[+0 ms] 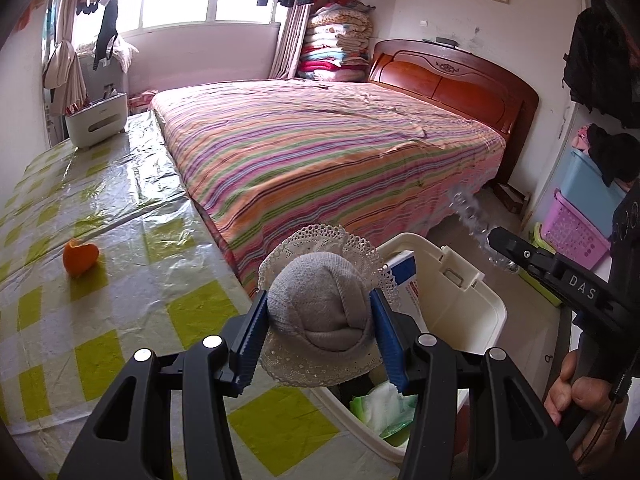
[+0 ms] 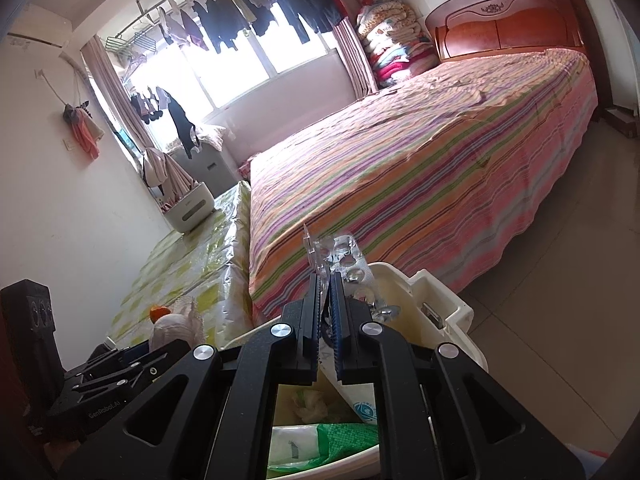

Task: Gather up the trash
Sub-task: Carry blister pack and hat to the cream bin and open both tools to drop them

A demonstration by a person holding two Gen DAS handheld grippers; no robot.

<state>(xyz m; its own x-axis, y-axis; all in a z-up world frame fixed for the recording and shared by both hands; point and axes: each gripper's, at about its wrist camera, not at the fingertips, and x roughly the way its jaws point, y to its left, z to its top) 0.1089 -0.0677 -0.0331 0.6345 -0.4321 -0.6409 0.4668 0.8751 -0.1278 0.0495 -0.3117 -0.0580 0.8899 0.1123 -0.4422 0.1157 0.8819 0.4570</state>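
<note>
Left wrist view: left gripper (image 1: 320, 320) about half open, blue pads pressing either side of a balled grey sock with lace trim (image 1: 320, 312). Sock hangs at the table edge, just short of the white bin (image 1: 480, 308), which sits below and to the right; bin mouth open, wrappers inside. Orange peel (image 1: 80, 258) lies loose on the checked tablecloth (image 1: 120, 208), well apart to the left. Right gripper (image 1: 500, 242) enters from the right, a blister pack (image 1: 468, 216) sticking out of its tip.

Right wrist view: right gripper (image 2: 328, 280) pinched nearly closed on the blister pack (image 2: 344, 260), long axis pointing forward and up, directly over the bin (image 2: 432, 300). This hand is the nearer to dropping. Left gripper (image 2: 132, 360) is low left, probably level with the bin rim; blur makes that uncertain.
</note>
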